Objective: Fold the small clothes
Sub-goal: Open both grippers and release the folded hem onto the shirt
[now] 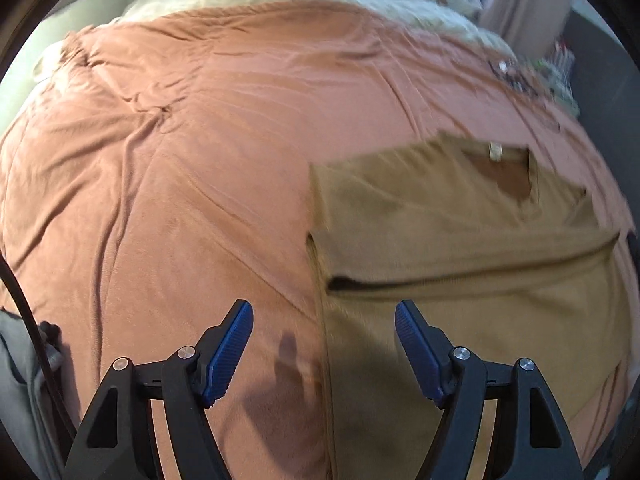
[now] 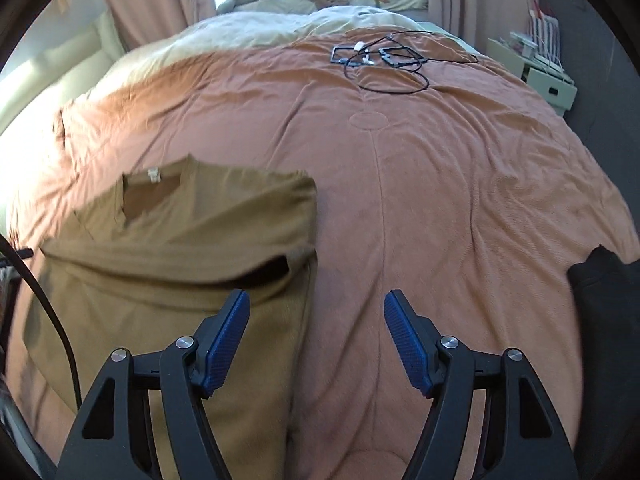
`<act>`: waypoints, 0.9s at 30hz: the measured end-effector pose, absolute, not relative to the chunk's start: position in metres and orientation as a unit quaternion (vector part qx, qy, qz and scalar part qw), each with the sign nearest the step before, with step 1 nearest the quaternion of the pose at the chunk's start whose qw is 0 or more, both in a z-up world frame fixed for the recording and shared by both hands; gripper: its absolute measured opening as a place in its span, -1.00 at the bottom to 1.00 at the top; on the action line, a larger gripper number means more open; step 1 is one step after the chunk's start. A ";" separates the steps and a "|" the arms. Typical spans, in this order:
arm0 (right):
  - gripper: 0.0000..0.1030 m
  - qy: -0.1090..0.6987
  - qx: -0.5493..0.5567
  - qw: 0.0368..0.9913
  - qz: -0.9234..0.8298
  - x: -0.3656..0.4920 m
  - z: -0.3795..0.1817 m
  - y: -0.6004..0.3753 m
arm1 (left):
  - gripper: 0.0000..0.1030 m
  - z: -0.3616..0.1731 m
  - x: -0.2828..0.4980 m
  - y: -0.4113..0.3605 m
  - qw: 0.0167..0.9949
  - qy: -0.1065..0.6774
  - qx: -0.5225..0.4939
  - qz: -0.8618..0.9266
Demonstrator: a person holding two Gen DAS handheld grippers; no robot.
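A tan T-shirt [image 1: 460, 248] lies flat on the orange bedspread [image 1: 180, 180], its sides folded in, neck with a white label at the far end. In the left wrist view it fills the right half; my left gripper [image 1: 324, 332] is open and empty, hovering over the shirt's left edge near the hem. In the right wrist view the shirt [image 2: 180, 248] lies at the left; my right gripper [image 2: 316, 328] is open and empty above the shirt's right edge, with its left fingertip [image 2: 232, 320] over the cloth.
The orange bedspread [image 2: 440, 200] has black cables and small frames [image 2: 384, 58] at its far end. A dark garment [image 2: 600, 292] lies at the right edge. A cream blanket [image 2: 260, 28], curtains and a white bedside unit [image 2: 548, 80] stand beyond.
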State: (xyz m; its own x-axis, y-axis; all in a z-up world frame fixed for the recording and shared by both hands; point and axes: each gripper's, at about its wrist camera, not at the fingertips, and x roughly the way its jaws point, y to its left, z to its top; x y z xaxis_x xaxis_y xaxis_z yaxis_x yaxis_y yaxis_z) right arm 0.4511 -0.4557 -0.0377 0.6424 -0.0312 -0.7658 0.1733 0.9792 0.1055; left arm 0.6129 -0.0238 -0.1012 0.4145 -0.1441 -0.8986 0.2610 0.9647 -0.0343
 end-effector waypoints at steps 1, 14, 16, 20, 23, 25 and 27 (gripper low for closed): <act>0.33 0.426 0.078 0.900 -0.055 0.452 -0.039 -0.453 | 0.46 -0.108 0.613 -0.030 0.831 0.538 0.074 -0.121; 0.33 0.487 -0.001 0.870 -0.074 0.517 -0.069 -0.437 | 0.46 -0.147 0.657 -0.042 0.813 0.563 0.131 -0.070; 0.33 0.483 0.001 0.872 -0.080 0.529 -0.070 -0.440 | 0.46 -0.148 0.673 -0.038 0.817 0.560 0.115 -0.069; 0.33 0.467 0.011 0.879 -0.092 0.550 -0.073 -0.449 | 0.44 -0.147 0.700 -0.035 0.828 0.549 0.088 -0.065; 0.26 0.451 0.021 0.886 -0.108 0.560 -0.074 -0.459 | 0.23 -0.145 0.712 -0.031 0.838 0.538 0.066 -0.059; 0.11 0.443 0.038 0.889 -0.110 0.563 -0.074 -0.464 | 0.07 -0.140 0.715 -0.025 0.844 0.532 0.036 -0.062; 0.02 0.434 0.060 0.893 -0.103 0.558 -0.072 -0.467 | 0.03 -0.135 0.715 -0.020 0.850 0.521 0.018 -0.072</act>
State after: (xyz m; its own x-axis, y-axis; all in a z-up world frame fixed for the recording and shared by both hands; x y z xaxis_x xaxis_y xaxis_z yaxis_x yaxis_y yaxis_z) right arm 0.5585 -0.4669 -0.0722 0.6020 -0.1315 -0.7876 0.2359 0.9716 0.0181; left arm 0.7147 -0.0201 -0.1354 0.4460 -0.1033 -0.8891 0.1405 0.9891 -0.0444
